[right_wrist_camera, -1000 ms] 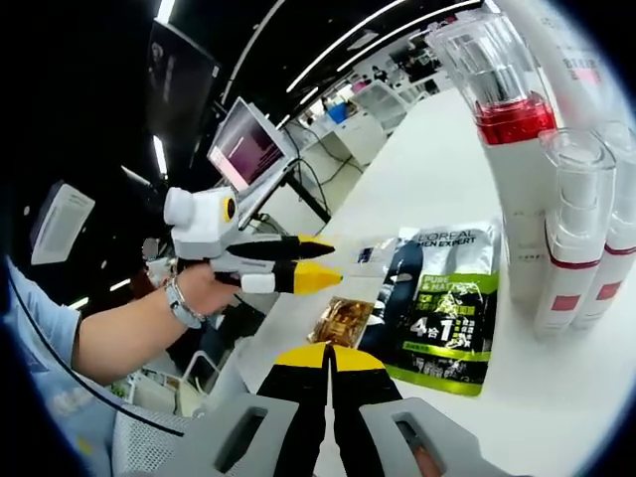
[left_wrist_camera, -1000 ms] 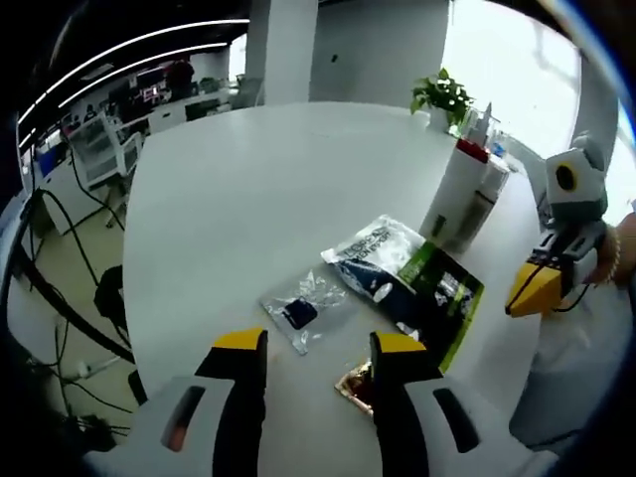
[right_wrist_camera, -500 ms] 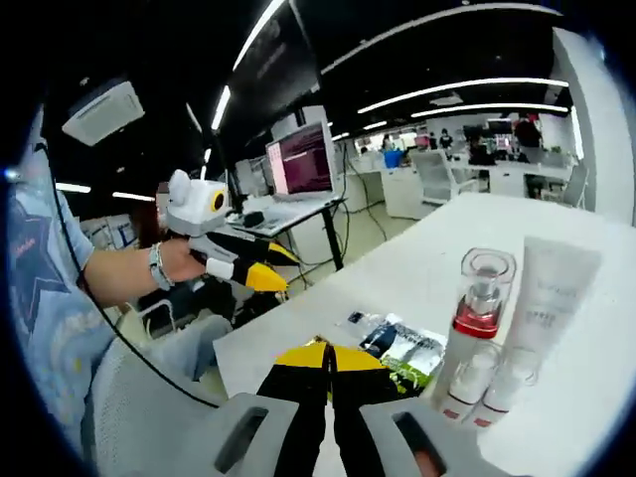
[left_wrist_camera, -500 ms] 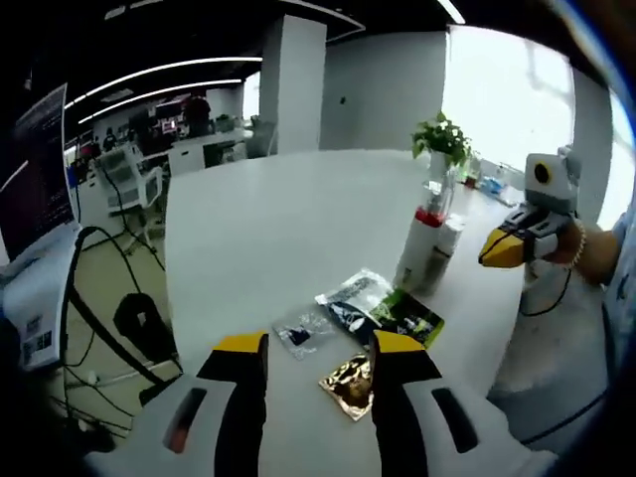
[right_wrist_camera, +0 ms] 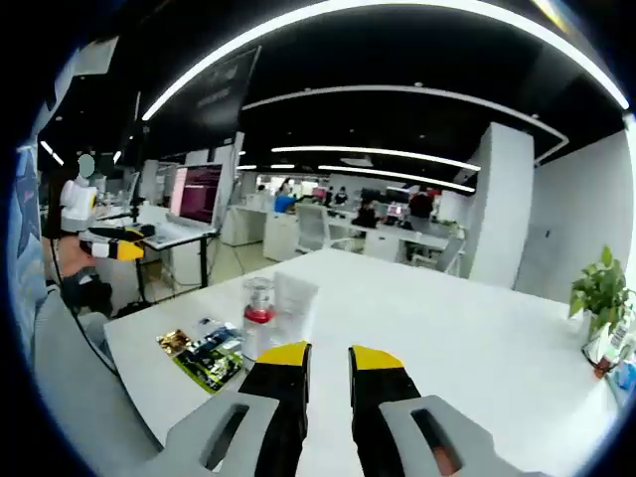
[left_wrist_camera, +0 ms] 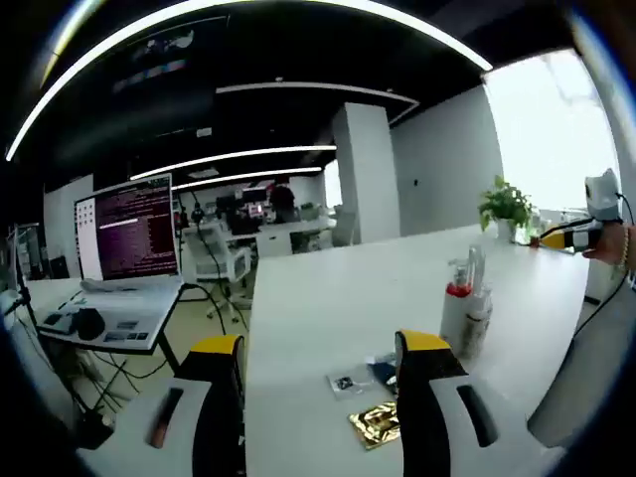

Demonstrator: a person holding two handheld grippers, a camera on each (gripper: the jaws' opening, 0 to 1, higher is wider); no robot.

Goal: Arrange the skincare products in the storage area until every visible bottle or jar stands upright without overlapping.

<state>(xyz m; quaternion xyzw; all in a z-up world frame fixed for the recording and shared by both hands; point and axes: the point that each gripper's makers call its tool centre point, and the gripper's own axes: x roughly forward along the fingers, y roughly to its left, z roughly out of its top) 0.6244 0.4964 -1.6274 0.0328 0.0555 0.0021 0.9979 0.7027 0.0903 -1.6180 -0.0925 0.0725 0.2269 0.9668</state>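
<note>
A cluster of skincare bottles stands upright on the white table; one has a clear cap and a red collar. The same cluster stands beside a white tube. Flat sachets lie next to them: a gold one, a clear one, and a green-and-black one. My left gripper is open and holds nothing, well back from the table. My right gripper hovers above the table with its jaws slightly apart and nothing between them. Each gripper appears in the other view, the right gripper and the left gripper.
A potted plant stands at the table's far end, and the same plant has small items beside it. A laptop sits on a neighbouring desk at the left. Office desks and chairs lie beyond. A sleeve shows beside the table.
Both cameras have pulled far back and up from the products, so the table looks small. The right gripper's jaws, shut before, now stand slightly apart. The products have not moved.
</note>
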